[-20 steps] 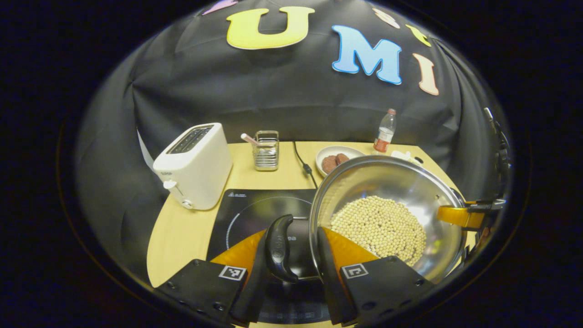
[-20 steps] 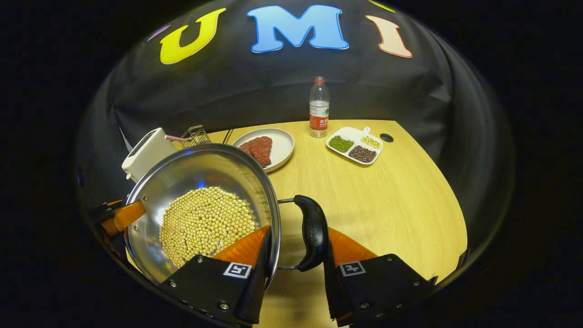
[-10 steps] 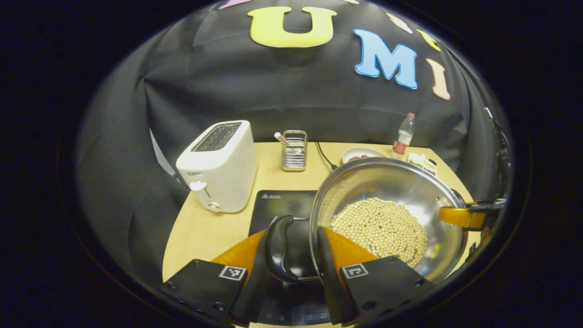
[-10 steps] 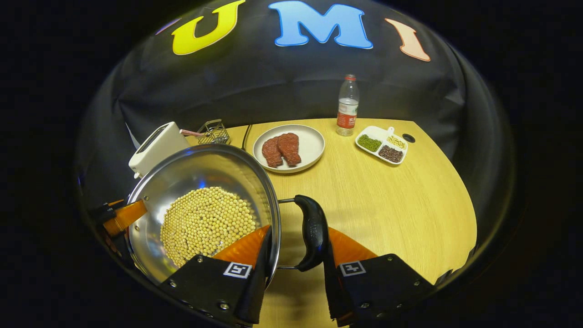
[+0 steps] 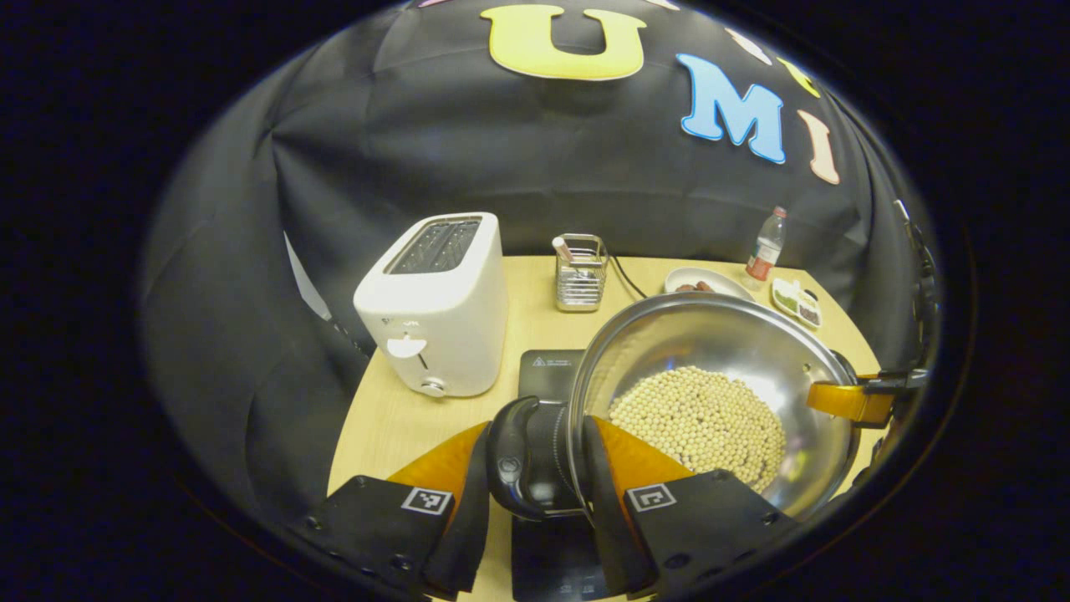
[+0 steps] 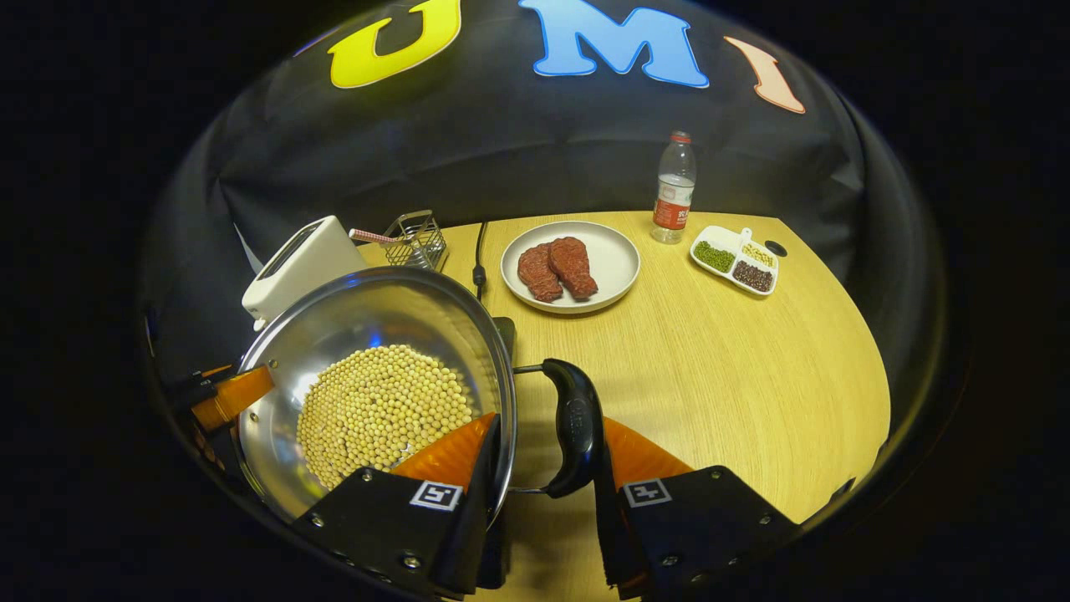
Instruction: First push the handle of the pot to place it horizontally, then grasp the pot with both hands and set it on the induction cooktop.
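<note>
Steel pot (image 5: 710,393), filled with pale round beans (image 5: 698,418), is held in the air between the two tools, above the near part of the induction cooktop (image 5: 547,372). The left tool (image 5: 535,468) has its two fingers closed around the rim and the black side handle (image 5: 510,456) on its side. The right tool (image 6: 539,456) does the same on the opposite black handle (image 6: 577,431), with one finger inside the pot wall and one outside the handle. Both handles look to lie flat, so I judge the push step is done and the carrying step is in hand.

To do it well, both tools should travel together at the same height, because a small tilt would roll the beans to one side or over the rim. The grip should not loosen before the bottom sits flat on the cooktop. The pot should come down in the middle of the dark plate, with care for the white toaster (image 5: 435,305) just beside it and the wire rack (image 5: 581,272) behind. A plate with meat (image 6: 571,266) is on the bench (image 6: 736,368), well apart.
</note>
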A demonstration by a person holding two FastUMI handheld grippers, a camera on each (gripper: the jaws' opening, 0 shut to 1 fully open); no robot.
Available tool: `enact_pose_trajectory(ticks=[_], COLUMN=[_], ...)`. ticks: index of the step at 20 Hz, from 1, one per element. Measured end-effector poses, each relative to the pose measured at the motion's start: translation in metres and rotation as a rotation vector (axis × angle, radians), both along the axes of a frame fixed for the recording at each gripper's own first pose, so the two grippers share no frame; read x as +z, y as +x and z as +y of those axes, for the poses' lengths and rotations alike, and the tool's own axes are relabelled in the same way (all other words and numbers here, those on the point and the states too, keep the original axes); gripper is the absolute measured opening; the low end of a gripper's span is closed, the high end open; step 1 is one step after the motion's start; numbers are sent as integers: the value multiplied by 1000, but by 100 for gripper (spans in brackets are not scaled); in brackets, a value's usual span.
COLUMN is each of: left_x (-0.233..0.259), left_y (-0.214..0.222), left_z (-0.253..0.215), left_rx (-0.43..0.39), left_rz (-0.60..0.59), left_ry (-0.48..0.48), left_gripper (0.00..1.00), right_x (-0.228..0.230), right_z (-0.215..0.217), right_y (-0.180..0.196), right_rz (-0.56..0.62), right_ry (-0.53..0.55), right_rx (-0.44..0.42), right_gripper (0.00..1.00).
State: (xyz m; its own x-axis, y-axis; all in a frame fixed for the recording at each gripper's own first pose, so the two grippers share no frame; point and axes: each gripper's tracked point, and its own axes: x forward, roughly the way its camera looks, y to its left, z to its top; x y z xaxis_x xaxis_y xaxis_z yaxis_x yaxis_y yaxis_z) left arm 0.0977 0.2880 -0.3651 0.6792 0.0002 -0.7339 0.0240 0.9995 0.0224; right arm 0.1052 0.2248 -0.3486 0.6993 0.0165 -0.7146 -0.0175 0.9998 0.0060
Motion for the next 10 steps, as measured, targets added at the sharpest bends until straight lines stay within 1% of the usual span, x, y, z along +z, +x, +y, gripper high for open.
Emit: enact_pose_trajectory(ticks=[1,2,3,7,8,10], left_x=[0,0,-1,-7,-8,-11], left_y=[1,2,4,12,14,18], left_z=[2,6,6,15,16,18], left_rx=[-7,-12,-13,-17,-18,-24], left_rz=[-3,-5,-6,-10,-10,-13], left_ry=[5,7,5,3,-2,2], left_gripper=[62,58,62,62,58,58], right_x=[-2,-2,-3,-6,-6,-10], right_z=[4,7,10,17,18,22], right_y=[1,1,2,6,7,10], right_rz=[2,2,2,5,7,16], right_ry=[0,1,1,-2,-3,-2], right_rx=[-1,-2,-5,-13,-16,-14], right_gripper=[55,55,55,55,55,55])
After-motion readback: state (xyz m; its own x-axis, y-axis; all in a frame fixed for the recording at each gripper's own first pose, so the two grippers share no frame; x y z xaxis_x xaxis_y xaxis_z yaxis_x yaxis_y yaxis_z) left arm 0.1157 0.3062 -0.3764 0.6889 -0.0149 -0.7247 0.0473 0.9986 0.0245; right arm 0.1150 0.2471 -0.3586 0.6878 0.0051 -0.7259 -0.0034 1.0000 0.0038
